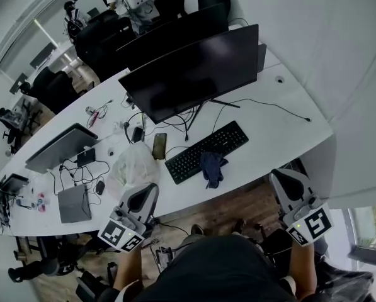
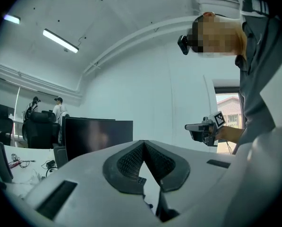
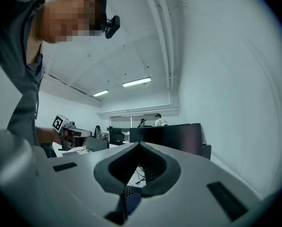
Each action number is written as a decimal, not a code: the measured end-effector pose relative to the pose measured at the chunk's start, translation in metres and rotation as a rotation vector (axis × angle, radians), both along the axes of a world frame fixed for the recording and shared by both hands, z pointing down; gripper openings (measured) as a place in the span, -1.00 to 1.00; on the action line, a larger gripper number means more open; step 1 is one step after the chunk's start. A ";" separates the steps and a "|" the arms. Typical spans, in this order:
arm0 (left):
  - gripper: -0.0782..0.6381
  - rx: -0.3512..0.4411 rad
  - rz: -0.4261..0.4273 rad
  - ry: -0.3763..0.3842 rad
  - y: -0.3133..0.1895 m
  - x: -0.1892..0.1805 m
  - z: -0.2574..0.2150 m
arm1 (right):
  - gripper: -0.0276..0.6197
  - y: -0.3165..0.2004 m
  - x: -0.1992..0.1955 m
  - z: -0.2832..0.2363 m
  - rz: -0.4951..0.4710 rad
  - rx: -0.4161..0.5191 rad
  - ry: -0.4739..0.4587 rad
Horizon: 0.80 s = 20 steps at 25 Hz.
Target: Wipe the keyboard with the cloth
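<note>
A black keyboard (image 1: 206, 151) lies on the white desk (image 1: 282, 115) in front of the monitor. A crumpled dark blue cloth (image 1: 213, 167) rests on the keyboard's near edge, right of its middle. My left gripper (image 1: 147, 189) hovers at the desk's near edge, left of the keyboard, jaws shut and empty. My right gripper (image 1: 281, 175) hangs off the desk's near right corner, also shut with nothing in it. In the right gripper view, keyboard (image 3: 130, 191) and cloth (image 3: 133, 202) show below the closed tips (image 3: 140, 144). The left gripper view shows its tips (image 2: 143, 143) meeting.
A wide dark monitor (image 1: 194, 71) stands behind the keyboard, with cables around its foot. A phone (image 1: 159, 145), a plastic bag (image 1: 132, 165), a closed laptop (image 1: 62, 145) and a grey pad (image 1: 73, 203) lie to the left. Office chairs (image 1: 102, 39) and people fill the back.
</note>
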<state>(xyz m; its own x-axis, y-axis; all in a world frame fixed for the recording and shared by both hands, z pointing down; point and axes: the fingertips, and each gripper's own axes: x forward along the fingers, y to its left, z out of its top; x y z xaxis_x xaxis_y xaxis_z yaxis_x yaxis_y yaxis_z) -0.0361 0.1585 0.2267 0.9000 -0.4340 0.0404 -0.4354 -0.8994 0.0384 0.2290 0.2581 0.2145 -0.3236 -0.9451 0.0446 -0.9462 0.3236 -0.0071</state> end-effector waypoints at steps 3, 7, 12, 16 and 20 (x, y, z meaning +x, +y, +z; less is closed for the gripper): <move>-0.77 0.005 -0.007 -0.020 0.004 0.010 0.004 | -0.89 0.000 0.002 0.017 -0.038 -0.028 0.001; -0.77 -0.025 -0.011 -0.035 -0.002 0.007 0.021 | -0.89 -0.015 -0.010 0.039 -0.082 -0.081 0.006; -0.77 -0.052 0.011 0.003 -0.027 -0.012 0.031 | -0.89 -0.043 -0.039 0.047 -0.068 -0.121 0.026; -0.77 0.006 0.018 0.001 -0.050 -0.034 0.038 | -0.89 -0.072 -0.070 0.052 -0.065 -0.132 0.055; -0.77 -0.013 0.019 0.039 -0.074 -0.055 0.044 | -0.89 -0.106 -0.099 0.059 -0.065 -0.152 0.082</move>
